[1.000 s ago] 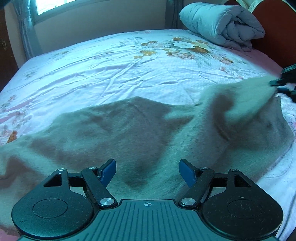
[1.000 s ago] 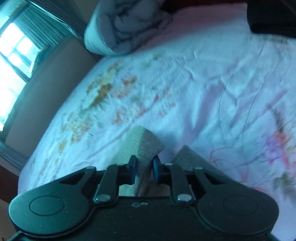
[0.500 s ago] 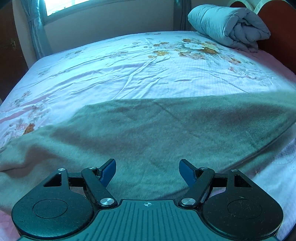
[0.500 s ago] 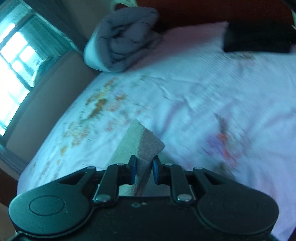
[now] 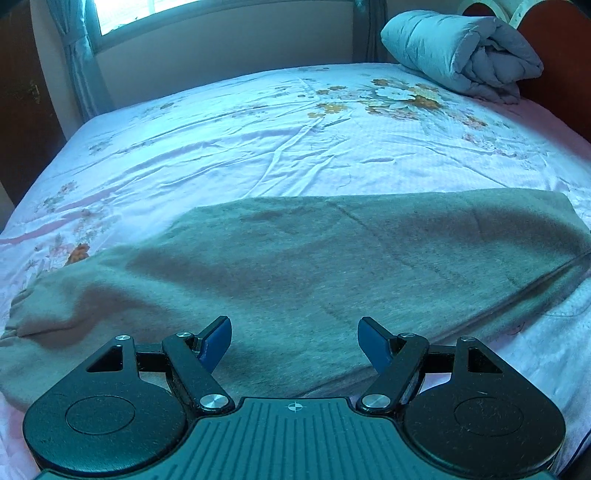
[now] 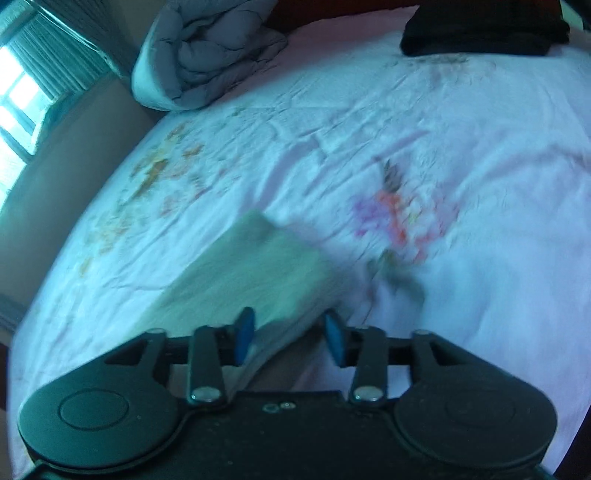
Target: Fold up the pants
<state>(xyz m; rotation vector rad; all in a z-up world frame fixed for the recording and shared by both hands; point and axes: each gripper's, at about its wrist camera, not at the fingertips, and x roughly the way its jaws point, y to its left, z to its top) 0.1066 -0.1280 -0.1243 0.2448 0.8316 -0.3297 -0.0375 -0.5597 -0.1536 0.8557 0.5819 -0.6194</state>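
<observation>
Right claw opening its blue pads, blurred grey-green fleece pants lying between them untouched on the white floral bedsheet, rolled grey quilt sitting beyond, folded black cloth resting far right.

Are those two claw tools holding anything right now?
No. The left gripper is open above the grey fleece pants; the right gripper is opening, pants' edge between its jaws.

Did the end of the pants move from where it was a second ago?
Yes. In the left wrist view, the pants end was lifted at the right; now it lies flat on the bed sheet, below the rolled duvet.
</observation>
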